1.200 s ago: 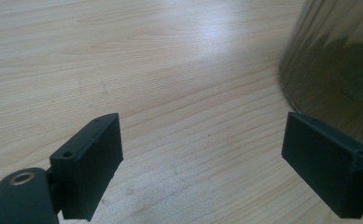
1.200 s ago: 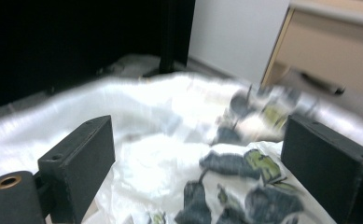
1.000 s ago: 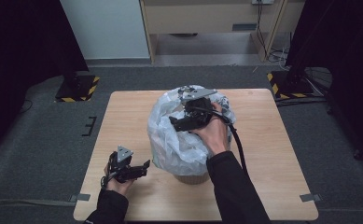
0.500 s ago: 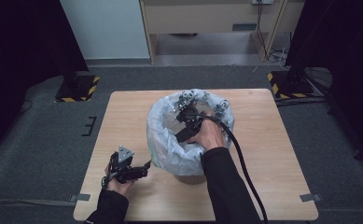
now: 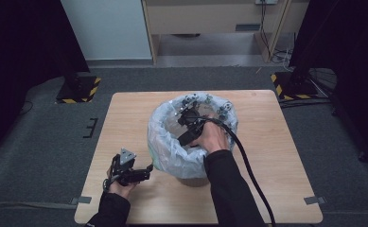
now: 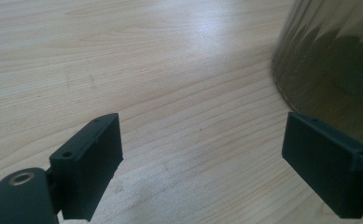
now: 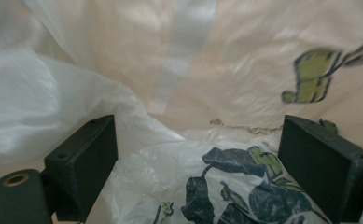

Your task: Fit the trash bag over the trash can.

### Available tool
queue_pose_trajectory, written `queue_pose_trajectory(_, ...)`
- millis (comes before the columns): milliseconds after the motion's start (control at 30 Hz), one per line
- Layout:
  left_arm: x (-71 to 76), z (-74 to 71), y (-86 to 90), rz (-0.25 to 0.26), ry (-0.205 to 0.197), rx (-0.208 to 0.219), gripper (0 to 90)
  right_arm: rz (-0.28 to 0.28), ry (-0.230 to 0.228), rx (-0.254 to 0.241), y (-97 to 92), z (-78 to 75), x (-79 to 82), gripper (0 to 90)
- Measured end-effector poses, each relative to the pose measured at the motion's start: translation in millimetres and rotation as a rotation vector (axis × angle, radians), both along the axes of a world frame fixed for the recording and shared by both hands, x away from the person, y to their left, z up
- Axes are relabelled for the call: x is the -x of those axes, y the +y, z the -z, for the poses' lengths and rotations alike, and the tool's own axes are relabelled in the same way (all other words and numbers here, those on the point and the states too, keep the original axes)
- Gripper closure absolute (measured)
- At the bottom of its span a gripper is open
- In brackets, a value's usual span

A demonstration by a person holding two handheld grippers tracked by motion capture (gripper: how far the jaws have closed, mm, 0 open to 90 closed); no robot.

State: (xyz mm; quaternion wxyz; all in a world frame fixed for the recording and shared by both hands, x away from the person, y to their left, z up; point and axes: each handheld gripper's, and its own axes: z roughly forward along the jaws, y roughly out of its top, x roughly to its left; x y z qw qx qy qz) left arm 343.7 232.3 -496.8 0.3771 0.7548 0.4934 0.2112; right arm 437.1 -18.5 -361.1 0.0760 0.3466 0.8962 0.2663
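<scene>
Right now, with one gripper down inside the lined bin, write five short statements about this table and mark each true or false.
1. The right gripper reaches into the round bin lined with a translucent plastic bag. True.
2. The left gripper is clamped on the bin's rim. False: it is open above the light wooden table, beside the bin.
3. The right gripper's jaws are shut tight. False: they stand wide apart.
4. Crumpled white plastic printed with dark leaves lies between the right gripper's jaws. True.
5. The bin lies tipped on its side. False: it stands upright.
</scene>
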Motion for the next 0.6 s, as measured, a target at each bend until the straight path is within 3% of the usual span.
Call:
queue_pose_trajectory(200,-0.7,0.5,1.2,-0.004,0.005,0.009,11.7,0.046,-0.087,-0.131,-6.3,-14.3,0.0,12.9)
queue_pose_trajectory(600,-0.8,0.9,0.4,-0.003,0.007,0.007,11.7,0.101,-0.297,-0.226,-16.7,-47.1,10.4,11.4)
